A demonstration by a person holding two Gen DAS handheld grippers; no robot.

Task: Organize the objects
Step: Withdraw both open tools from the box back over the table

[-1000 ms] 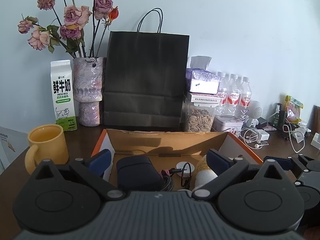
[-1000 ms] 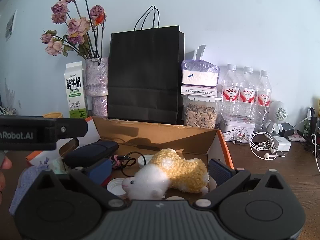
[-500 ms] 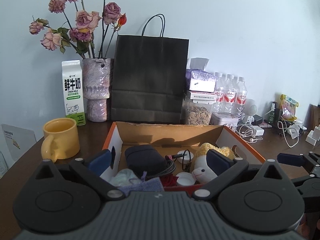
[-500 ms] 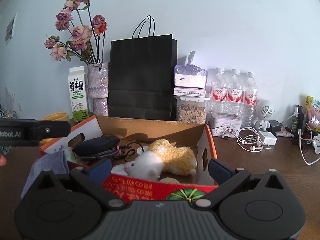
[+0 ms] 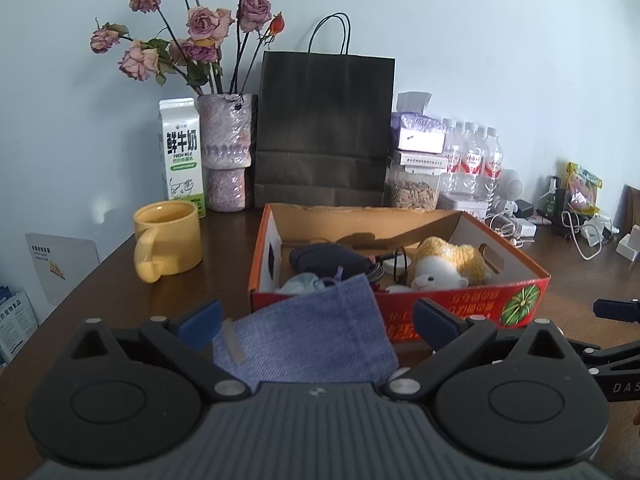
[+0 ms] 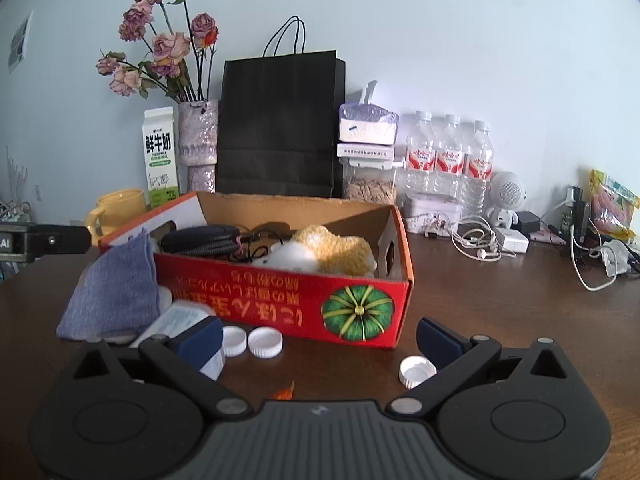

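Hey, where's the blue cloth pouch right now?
In the right wrist view the blue cloth pouch leans against the near-left corner of the red cardboard box, outside it, on the table above a small white box.

Red cardboard box (image 6: 280, 300) with a pumpkin print sits open on the table. Inside: a yellow-and-white plush toy (image 6: 328, 254) on the right, a dark zip case (image 6: 200, 238) and a black cable (image 6: 252, 246) toward the left. A blue denim pouch (image 6: 116, 292) leans on the near left corner. Three white bottle caps (image 6: 265, 342) lie on the table near the box, two side by side, one off to the right.
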